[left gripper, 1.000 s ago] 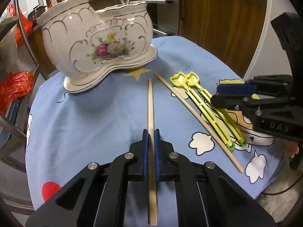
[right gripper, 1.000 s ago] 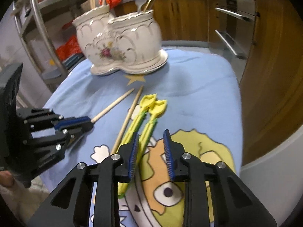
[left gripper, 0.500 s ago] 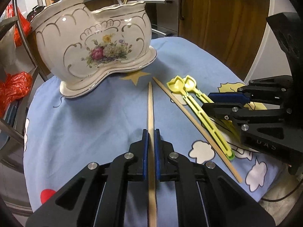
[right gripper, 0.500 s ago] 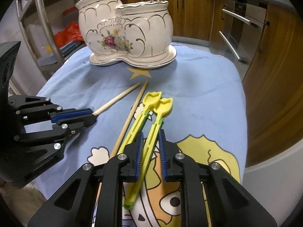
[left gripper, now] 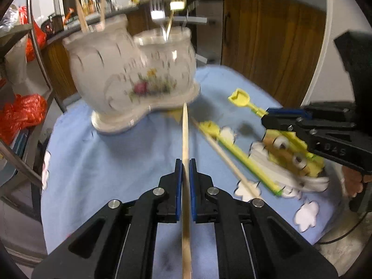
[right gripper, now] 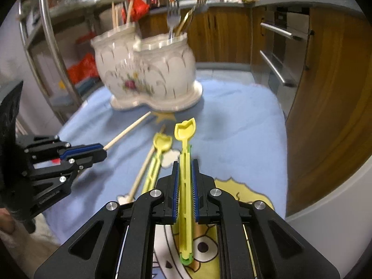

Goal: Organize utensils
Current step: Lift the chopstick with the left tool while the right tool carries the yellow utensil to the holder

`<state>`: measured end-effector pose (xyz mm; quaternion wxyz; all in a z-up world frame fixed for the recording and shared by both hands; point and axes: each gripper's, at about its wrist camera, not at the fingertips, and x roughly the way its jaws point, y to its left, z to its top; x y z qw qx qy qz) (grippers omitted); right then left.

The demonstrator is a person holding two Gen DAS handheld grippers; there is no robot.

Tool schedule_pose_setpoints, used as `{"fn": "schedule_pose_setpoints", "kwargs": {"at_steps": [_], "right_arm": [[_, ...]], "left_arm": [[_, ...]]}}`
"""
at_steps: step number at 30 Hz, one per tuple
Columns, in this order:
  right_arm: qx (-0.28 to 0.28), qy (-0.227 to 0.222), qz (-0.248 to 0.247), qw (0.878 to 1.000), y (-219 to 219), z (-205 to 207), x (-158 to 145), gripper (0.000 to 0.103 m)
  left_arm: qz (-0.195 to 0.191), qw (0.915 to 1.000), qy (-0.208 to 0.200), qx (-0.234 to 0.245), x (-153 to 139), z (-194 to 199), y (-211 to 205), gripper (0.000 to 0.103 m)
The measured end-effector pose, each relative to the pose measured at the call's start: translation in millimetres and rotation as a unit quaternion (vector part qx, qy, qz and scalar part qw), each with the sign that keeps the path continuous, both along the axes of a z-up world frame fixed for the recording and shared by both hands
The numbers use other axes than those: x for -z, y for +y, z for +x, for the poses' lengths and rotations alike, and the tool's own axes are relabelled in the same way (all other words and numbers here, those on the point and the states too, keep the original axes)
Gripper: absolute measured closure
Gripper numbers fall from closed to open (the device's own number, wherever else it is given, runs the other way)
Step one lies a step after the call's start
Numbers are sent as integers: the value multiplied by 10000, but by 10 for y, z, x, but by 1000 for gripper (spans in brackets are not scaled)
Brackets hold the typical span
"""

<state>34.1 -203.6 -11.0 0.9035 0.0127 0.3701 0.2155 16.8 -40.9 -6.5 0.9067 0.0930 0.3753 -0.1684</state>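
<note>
Two black two-finger grippers are in view, the left gripper [left gripper: 185,172] and the right gripper [right gripper: 185,174]. There are two long pale wooden chopsticks out of the holder: one [left gripper: 185,139] raised, one [left gripper: 229,160] lying on the blue cartoon-print cloth [left gripper: 116,162]. Two yellow plastic shovel-ended sticks show, one [right gripper: 184,186] lifted, one [right gripper: 155,162] flat. One white floral two-compartment ceramic holder [right gripper: 148,74] stands there, with three wooden sticks [right gripper: 116,15] and two forks [right gripper: 173,15] rising from it.
</note>
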Motion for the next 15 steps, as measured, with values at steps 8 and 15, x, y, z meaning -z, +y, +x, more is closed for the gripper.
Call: {"fn": "schedule_pose_setpoints", "kwargs": {"at_steps": [8, 15], "right_arm": [[-99, -503, 565, 9971, 27, -20, -303, 92], [-108, -1015, 1225, 9872, 22, 190, -649, 92]], "left_arm": [[-763, 9919, -1012, -9, -459, -148, 241, 97], [-1502, 9735, -1713, -176, -914, 15, 562, 97]]}}
